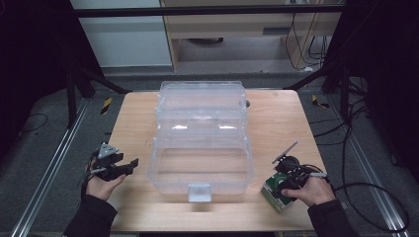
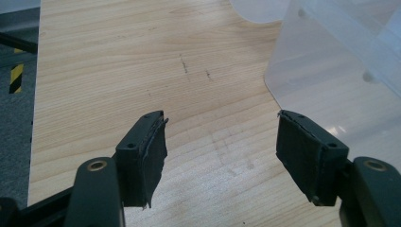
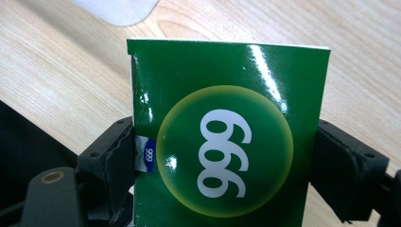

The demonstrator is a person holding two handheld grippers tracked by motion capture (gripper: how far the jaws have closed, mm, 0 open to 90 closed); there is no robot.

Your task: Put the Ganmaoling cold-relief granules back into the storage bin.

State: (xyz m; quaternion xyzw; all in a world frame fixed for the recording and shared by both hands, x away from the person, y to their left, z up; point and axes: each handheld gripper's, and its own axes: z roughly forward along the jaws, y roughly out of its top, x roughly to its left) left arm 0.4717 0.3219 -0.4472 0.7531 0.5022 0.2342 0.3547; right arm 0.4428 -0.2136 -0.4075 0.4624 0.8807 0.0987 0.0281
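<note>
step in hand: a green box (image 3: 227, 137) is clamped between the jaws of the right gripper (image 1: 291, 178) at the lower right of the high view, on the wooden table (image 1: 281, 118).
left gripper (image 2: 222, 151): jaws held wide, nothing between them; seen at lower left of the high view, beside the clear plastic case (image 1: 200, 136).
container: the case stands open at centre frame; its front tub is seen bare.
next move: judged to be a lift of the box over the case wall and into the tub.
</note>
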